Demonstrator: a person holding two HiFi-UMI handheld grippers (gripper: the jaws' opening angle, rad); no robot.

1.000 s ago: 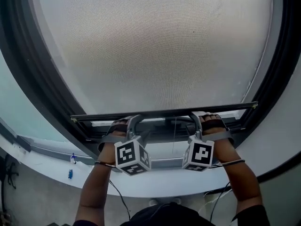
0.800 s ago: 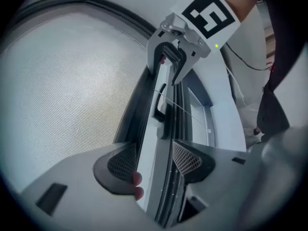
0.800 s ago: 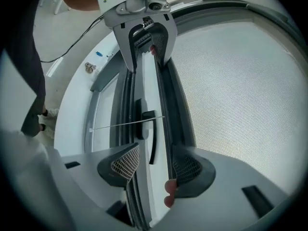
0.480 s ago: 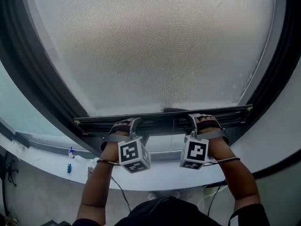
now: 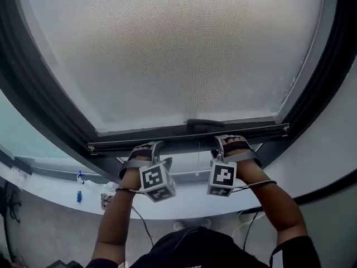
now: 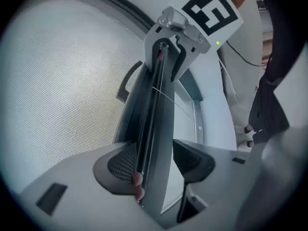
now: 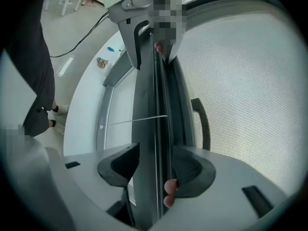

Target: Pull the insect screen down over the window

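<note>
Now lower than a second ago, to judge by the head view: more of the insect screen (image 5: 167, 49) drawn out, less clear glass under its bottom bar (image 5: 184, 137), and a dark handle (image 5: 203, 124) showing above the bar's middle, unseen there before.

At far left, flanked by the dark window frame (image 5: 33, 108), with the white sill (image 5: 44, 186) below. Next, pinched by the left gripper (image 5: 152, 146), its two pads pressed against opposite faces of the bar, with fingertips (image 6: 137, 184) hooked on the mesh side. Near mid-span, joined by a thin cord (image 5: 198, 156) hanging just beneath. Farther right, clamped the same way by the right gripper (image 5: 223, 140), a little nearer its partner than before, jaws closed on the bar and more fingertips (image 7: 169, 192) tucked beside the mesh-side pad.

Marked only with black-and-white square codes on the two cubes (image 5: 158, 183).

Lying roughly level, long axis running left to right across the window from one side of the frame to the other, with the mesh stretching up and away from it.
</note>
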